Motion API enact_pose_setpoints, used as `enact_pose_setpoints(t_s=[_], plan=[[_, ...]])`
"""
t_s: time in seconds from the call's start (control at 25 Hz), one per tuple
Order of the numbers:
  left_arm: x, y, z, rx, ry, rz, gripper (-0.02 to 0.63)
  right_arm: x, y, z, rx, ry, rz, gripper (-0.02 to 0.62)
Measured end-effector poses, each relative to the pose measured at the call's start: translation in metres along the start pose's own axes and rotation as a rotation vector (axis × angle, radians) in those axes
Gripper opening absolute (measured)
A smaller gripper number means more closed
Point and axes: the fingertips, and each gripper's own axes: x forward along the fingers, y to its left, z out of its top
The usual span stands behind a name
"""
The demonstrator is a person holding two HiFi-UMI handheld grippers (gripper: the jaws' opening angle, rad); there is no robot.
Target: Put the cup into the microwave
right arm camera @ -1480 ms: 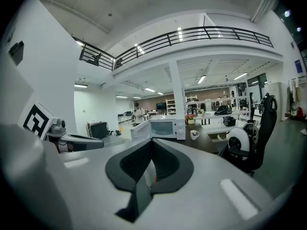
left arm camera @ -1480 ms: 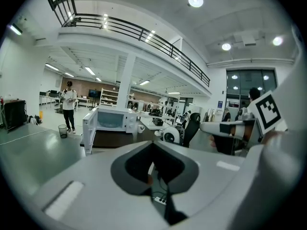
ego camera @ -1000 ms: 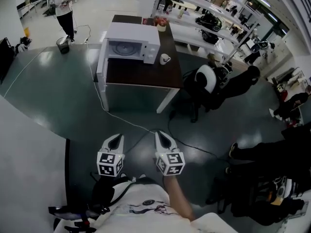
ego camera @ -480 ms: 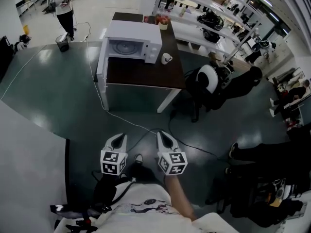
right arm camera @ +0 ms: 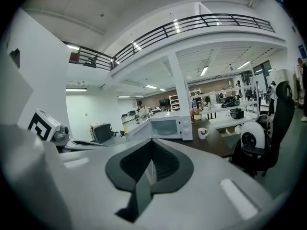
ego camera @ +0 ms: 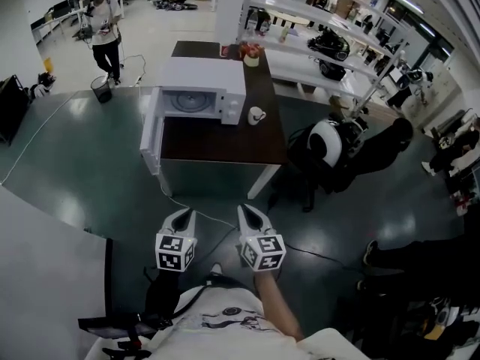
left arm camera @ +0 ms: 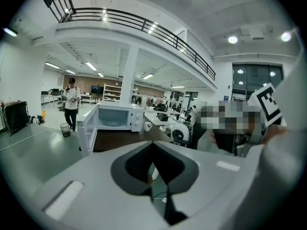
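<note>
white cup (ego camera: 256, 115) stands on the dark table (ego camera: 217, 137) just right of the open microwave (ego camera: 201, 92), upper centre of the head view, well apart and almost straight up-frame from the nearer right gripper (ego camera: 247, 211); its jaws and the left gripper's (ego camera: 183, 214) are together, empty.

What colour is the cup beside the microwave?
White; the cup shows best in the head view.

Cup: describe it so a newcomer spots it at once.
Find the dark table ahead bearing the white microwave. The cup stands just right of the microwave. It is small, white and handled, unlike the flower pot farther back.
</note>
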Motion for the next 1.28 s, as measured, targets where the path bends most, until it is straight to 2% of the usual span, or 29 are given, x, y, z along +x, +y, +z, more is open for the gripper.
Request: enact_pose_setpoints(t_s=[0.24, 0.4, 0.72, 1.0, 1.28], plan=[[0.045, -0.013, 0.014, 0.029, 0.004, -0.005, -0.002, 0.017, -0.024, 0.016, -0.058, -0.013, 0.004, 0.002], [0.062, -0.017, 0.019, 0.006, 0.003, -0.001, -0.002, 0.027, -0.027, 0.017, -0.065, -0.003, 0.039, 0.002], [0.078, -0.002, 0.011, -0.072, 0.050, -0.007, -0.002, 0.053, -0.035, 0.012, -0.025, 0.028, 0.055, 0.002], [0.124, 0.013, 0.025, -0.077, 0.068, -0.066, -0.002, 0.086, -0.051, 0.020, -0.030, 0.061, -0.004, 0.002], [0.164, 0.043, 0.059, -0.053, 0.049, -0.116, -0.002, 0.137, -0.065, 0.051, -0.054, 0.048, -0.047, 0.002]])
